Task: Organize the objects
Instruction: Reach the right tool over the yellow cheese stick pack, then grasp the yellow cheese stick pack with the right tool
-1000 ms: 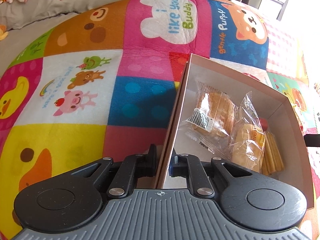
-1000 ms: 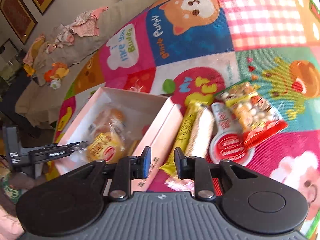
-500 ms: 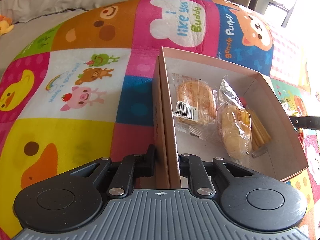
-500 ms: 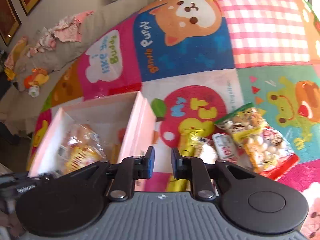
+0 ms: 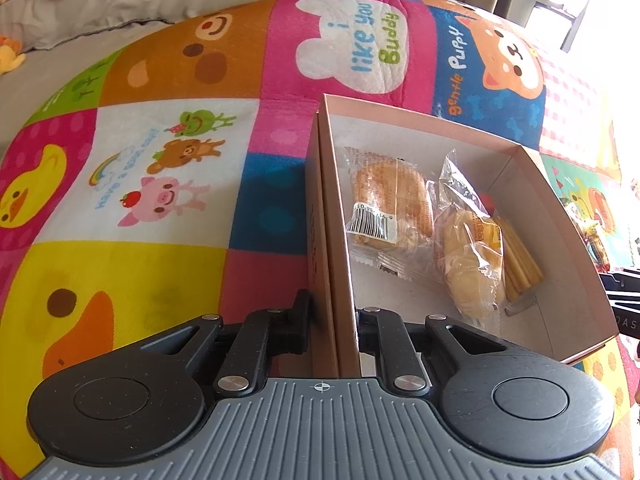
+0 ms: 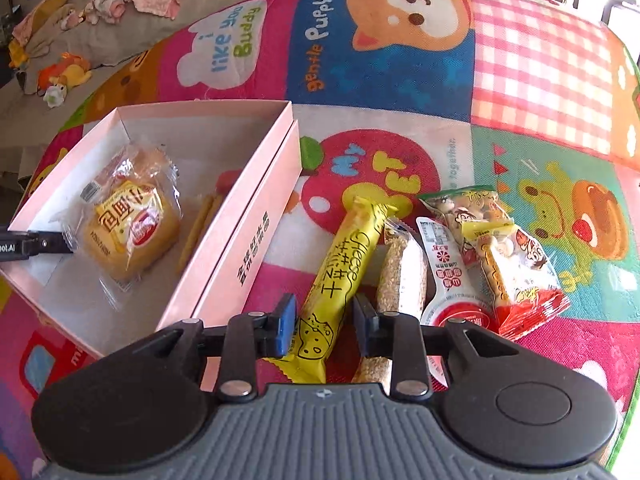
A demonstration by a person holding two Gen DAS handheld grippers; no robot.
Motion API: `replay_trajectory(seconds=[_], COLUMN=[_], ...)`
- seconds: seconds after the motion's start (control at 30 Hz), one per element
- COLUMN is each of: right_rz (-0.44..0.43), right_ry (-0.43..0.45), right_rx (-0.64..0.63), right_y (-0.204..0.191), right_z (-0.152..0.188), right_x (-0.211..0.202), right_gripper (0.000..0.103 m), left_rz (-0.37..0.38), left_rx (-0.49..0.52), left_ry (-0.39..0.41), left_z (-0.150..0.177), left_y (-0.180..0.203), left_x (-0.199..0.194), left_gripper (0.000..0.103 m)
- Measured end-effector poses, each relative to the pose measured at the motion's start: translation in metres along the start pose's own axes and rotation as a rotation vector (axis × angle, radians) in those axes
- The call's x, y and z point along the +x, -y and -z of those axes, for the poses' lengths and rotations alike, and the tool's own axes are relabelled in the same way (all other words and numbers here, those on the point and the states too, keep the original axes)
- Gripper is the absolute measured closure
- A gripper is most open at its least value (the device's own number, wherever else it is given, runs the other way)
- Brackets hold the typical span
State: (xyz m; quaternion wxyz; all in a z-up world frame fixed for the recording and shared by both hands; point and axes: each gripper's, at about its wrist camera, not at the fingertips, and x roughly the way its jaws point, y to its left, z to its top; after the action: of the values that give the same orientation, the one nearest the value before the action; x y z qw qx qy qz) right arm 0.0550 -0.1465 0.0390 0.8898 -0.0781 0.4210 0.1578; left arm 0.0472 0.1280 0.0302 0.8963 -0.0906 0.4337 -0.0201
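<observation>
On the cartoon play mat (image 6: 400,80), a pink cardboard box (image 6: 256,216) is being kept open-topped, and it is serving here as the reference point. Inside the box, a yellow-labelled wrapped cake (image 6: 128,232) is lying toward the near end, with a second clear-wrapped cake (image 5: 388,204) beside it and a bundle of yellow sticks (image 5: 520,260) against the wall on the snack-pile side.

The box wall on the side away from the snack pile is being clamped by the left gripper (image 5: 332,320): one finger is being held outside the wall and the other inside, with the jaws nearly closed on the cardboard.

Just beside the opposite long wall of the box, a yellow cheese bar (image 6: 340,280) is lying on the mat, pointing away from the camera. The right gripper (image 6: 324,320) is being positioned over the bar's near end; its jaws have just been opening, and they are standing narrowly apart with the bar between them. No pressing of the pads on the wrapper is being shown.

Further from the box, touching the cheese bar, a grain bar in clear wrap (image 6: 400,276) is lying, then a white-and-red sachet (image 6: 448,280), and outermost a red-ended snack packet (image 6: 508,256).

Beyond the mat, a grey sofa (image 6: 100,44) strewn with small clothes and toys is being seen.
</observation>
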Motion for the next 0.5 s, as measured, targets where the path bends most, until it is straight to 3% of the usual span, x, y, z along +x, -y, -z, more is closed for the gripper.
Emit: replay_trajectory(seconds=[0.27, 0.5], right_rz=[-0.008, -0.045], right_ry=[-0.031, -0.060], right_rx=[0.092, 0.051], right_y=[0.010, -0.001], right_z=[-0.022, 0.022], right_x=[0.018, -0.052], right_gripper=[0.079, 0.082], left_rz=[-0.002, -0.002], left_rx=[-0.006, 0.007], left_ry=[-0.011, -0.009], left_z=[-0.002, -0.001], left_y=[0.002, 0.002], left_x=[0.001, 0.001], left_gripper=[0.087, 0.087])
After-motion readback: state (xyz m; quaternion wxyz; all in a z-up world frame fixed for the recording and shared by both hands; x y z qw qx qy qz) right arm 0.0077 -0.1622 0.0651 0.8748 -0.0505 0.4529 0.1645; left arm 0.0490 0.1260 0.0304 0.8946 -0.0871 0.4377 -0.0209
